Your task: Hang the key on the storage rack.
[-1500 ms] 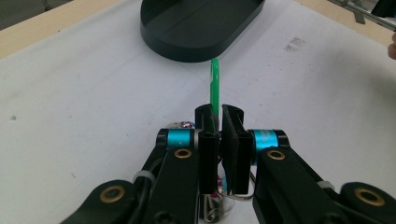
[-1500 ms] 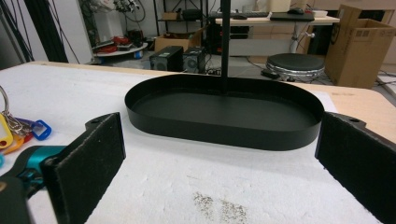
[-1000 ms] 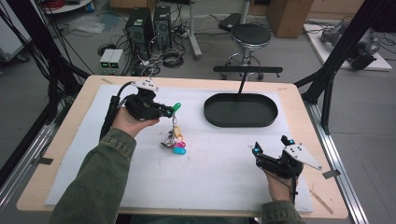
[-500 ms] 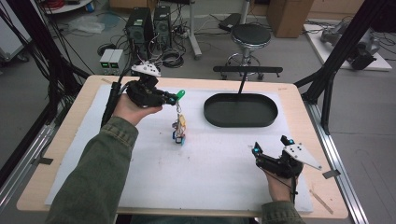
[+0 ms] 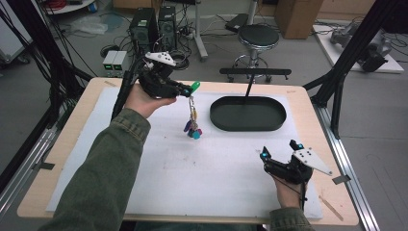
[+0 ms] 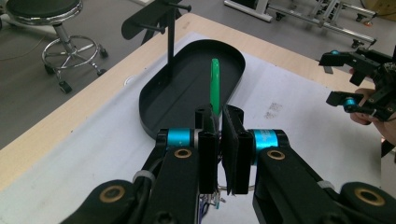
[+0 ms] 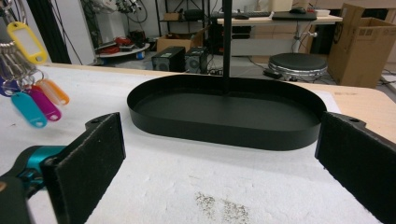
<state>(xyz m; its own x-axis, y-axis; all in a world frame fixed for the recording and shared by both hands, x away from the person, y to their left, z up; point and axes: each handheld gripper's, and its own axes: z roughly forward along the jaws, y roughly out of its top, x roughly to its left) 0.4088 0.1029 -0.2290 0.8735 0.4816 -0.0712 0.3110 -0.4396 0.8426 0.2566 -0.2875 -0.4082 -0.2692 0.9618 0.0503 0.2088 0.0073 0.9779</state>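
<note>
Tag bunch cut off by left edge in right gripper view, blurred. Green tag lower end hidden between left gripper pads. Stand post top cut off. Tag lettering too small to read.

Even, soft indoor light, faint shadows, key tags motion-blurred, high view perhaps slightly soft.

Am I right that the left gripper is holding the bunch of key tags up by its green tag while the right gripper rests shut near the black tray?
Not quite: the right gripper is open, not shut. The right gripper view shows its two padded jaws standing wide apart with the black tray between them. The rest holds: the left gripper pinches the green tag, and the bunch of key tags hangs below it.
</note>
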